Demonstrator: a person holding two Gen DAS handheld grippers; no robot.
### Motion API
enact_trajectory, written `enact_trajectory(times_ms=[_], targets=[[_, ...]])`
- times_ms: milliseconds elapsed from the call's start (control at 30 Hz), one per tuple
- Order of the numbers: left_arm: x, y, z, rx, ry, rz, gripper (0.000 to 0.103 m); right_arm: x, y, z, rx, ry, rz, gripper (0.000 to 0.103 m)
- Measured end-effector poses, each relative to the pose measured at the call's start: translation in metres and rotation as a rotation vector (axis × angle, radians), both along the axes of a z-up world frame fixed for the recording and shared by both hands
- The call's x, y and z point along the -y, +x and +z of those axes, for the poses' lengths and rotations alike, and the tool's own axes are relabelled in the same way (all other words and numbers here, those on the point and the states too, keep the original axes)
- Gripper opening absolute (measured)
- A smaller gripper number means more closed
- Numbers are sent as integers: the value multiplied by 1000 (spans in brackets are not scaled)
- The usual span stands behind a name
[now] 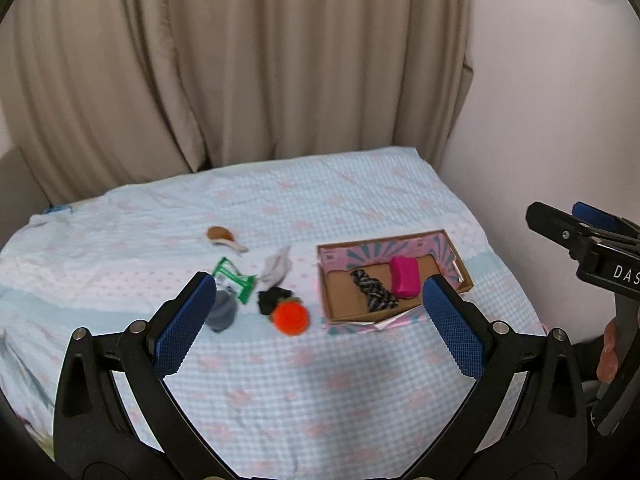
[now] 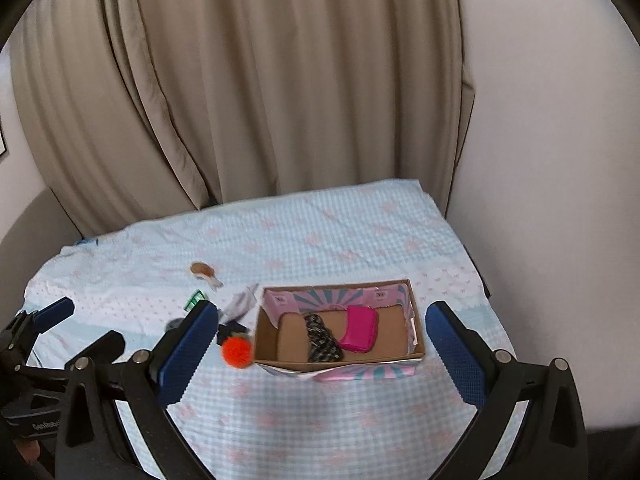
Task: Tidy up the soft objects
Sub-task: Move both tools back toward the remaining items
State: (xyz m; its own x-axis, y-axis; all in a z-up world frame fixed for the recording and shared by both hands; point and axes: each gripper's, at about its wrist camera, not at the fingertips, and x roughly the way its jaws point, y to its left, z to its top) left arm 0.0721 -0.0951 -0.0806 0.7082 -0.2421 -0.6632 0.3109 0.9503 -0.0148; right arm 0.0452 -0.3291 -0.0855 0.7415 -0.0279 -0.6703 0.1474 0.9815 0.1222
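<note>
I hold both the left gripper [image 1: 320, 308] and the right gripper [image 2: 322, 338] wide apart and empty above the bed [image 1: 360, 400]. The cardboard box [image 2: 416, 354] lies right of centre, holding a braided rope [image 2: 322, 338] beside a pink pouch [image 2: 359, 329]. Left of it the orange ball [image 1: 290, 317], black cloth [image 1: 269, 300], white cloth [image 1: 276, 266], green packet [image 1: 234, 280] and drumstick toy [image 1: 224, 237] lie loose.

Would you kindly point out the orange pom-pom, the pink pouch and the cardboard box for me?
orange pom-pom [image 1: 291, 318], left wrist view, middle of its fuzzy ball.
pink pouch [image 2: 359, 334], right wrist view, centre of its top face.
cardboard box [image 2: 340, 361], right wrist view, top edge of its near wall.
</note>
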Motion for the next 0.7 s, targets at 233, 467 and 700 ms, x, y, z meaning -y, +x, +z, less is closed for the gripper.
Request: enact_trajectory(times_ms=[233,467,700], targets=[[-75,-23,14,29,-26,12,103,-56,-34,19,73,-18,-16,103],[-143,-18,10,33,-44,5,103,-110,-36,19,100,-16,-32,103],[-195,14,-8,6,-51,-41,103,-167,-20,6,113,-44,-54,103]])
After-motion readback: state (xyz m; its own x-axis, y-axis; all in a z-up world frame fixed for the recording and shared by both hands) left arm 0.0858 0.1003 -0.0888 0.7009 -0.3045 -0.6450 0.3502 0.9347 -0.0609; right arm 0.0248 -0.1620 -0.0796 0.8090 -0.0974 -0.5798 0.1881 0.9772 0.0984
